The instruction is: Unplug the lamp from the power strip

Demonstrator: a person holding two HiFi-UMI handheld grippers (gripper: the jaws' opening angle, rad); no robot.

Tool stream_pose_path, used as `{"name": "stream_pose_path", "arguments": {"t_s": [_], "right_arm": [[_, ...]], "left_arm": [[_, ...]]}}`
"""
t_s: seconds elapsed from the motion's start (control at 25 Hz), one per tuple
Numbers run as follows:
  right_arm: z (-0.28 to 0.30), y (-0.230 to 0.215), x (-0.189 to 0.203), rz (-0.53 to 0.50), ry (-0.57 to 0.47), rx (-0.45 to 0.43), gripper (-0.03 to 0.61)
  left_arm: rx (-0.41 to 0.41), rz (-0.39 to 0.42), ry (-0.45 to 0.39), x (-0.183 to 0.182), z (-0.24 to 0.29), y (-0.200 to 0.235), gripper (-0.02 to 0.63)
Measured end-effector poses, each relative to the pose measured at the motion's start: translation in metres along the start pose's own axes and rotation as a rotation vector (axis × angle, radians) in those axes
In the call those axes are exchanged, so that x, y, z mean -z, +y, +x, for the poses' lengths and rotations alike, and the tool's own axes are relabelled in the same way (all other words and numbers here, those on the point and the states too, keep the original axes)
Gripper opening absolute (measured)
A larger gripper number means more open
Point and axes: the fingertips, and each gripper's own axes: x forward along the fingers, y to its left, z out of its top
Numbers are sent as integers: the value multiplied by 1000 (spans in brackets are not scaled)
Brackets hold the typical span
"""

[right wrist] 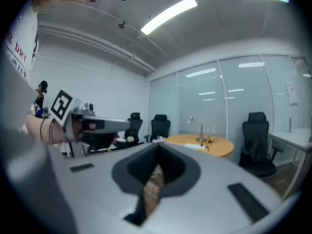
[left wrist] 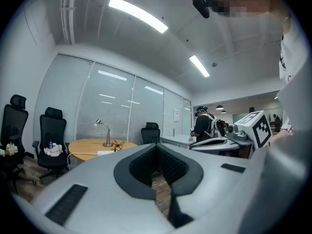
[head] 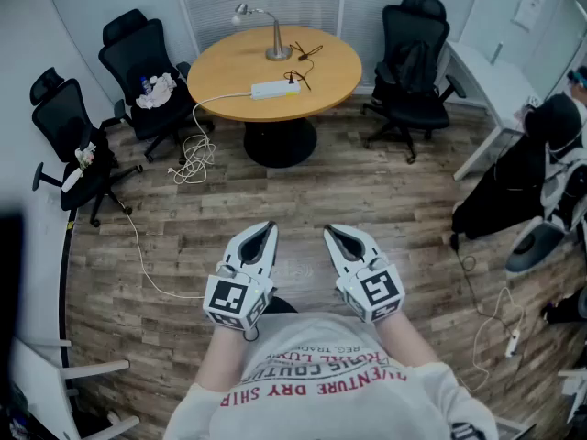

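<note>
A silver desk lamp (head: 266,30) stands on the round wooden table (head: 229,62) at the far side of the room. A white power strip (head: 275,89) lies near the table's front edge, with a black cord (head: 301,67) running from it toward the lamp. My left gripper (head: 261,236) and right gripper (head: 341,238) hover side by side close to my body, far from the table, both shut and empty. The left gripper view shows its jaws (left wrist: 157,147) together, with the lamp (left wrist: 104,133) small in the distance. The right gripper (right wrist: 158,147) looks toward the same table (right wrist: 214,145).
Black office chairs (head: 142,62) (head: 413,53) surround the table, one more (head: 69,136) at the left. The strip's white cable (head: 193,149) coils on the wood floor. A white desk (head: 495,81) and a person (head: 541,154) are at the right.
</note>
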Motion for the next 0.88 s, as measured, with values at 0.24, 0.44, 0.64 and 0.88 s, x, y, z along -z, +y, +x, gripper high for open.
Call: {"name": "stream_pose_path", "arguments": {"t_s": [0.24,0.44,0.64,0.88], "right_arm": [[5,-8,0,-8,0,-3,28],[4,-14,2,17,9,29,29],[9,-26,8,52,9,32,29],[32,-39,17,62,39,44,29]], "left_arm": [[-5,-2,3,-1,8,4,28],[-6,-1,12,3,8,4,28],[-3,8,29,6,15,6,28],[-13,1,64,21,31,26,28]]}}
